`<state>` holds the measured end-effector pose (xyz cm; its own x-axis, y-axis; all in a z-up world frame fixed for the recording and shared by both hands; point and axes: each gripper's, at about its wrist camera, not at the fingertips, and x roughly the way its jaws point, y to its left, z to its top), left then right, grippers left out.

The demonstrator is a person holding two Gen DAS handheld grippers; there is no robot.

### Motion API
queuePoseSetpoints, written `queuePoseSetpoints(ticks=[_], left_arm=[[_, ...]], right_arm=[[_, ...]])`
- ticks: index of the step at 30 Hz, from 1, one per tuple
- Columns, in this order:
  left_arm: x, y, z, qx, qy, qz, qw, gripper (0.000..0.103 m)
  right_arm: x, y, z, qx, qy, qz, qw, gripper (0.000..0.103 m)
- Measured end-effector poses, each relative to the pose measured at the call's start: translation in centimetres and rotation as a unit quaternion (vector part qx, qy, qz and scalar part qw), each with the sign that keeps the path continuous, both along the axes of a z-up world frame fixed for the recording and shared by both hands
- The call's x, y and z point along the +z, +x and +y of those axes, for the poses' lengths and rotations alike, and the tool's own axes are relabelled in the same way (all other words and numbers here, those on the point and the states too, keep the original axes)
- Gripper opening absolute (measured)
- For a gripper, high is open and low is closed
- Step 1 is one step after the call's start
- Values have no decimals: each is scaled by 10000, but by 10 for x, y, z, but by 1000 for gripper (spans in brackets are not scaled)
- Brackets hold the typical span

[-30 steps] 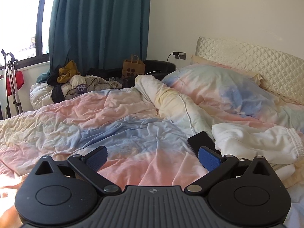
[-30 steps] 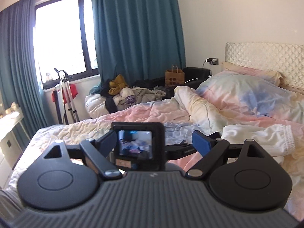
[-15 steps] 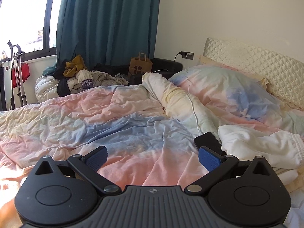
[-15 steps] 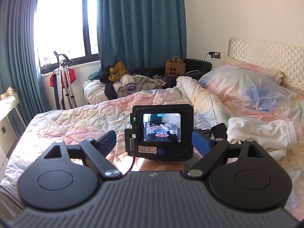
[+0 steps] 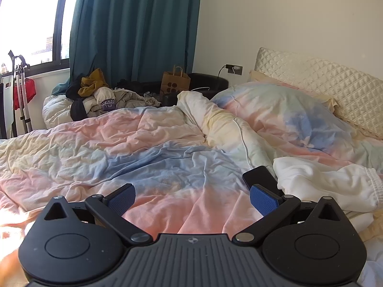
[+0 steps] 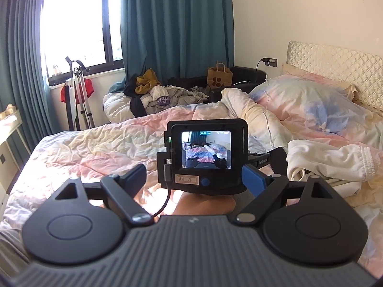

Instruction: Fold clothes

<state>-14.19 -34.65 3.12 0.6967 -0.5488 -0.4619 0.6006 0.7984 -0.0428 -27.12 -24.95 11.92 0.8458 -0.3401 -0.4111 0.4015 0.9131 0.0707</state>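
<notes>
Left gripper (image 5: 192,197): I hold it low over the duvet, fingers spread wide, nothing between them.
Right gripper (image 6: 194,175): released too; I see the left rig's camera screen (image 6: 206,149) and a hand (image 6: 203,204) ahead of it.
Duvet (image 5: 143,153): pastel tie-dye, rumpled.
Phone (image 5: 259,175): dark, just beside the white garment.
White garment (image 5: 328,184): bunched at my right, elastic hem showing.
Clothes pile (image 5: 100,100): far, under the teal curtain (image 5: 134,28).
</notes>
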Motion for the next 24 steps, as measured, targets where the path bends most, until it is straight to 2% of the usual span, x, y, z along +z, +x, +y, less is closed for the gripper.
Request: queuePoseSetpoints(ticks=[11, 17, 24], left_arm=[[1, 4, 5, -5, -35, 22, 10000, 103], [0, 5, 5, 26, -21, 24, 10000, 103], [-2, 13, 10, 195, -43, 46, 9998, 103]], right_arm=[[3, -2, -17, -136, -84, -182, 9997, 88], [-5, 6, -18, 56, 123, 57, 9999, 88], [-10, 21, 0, 234, -84, 192, 9995, 88]])
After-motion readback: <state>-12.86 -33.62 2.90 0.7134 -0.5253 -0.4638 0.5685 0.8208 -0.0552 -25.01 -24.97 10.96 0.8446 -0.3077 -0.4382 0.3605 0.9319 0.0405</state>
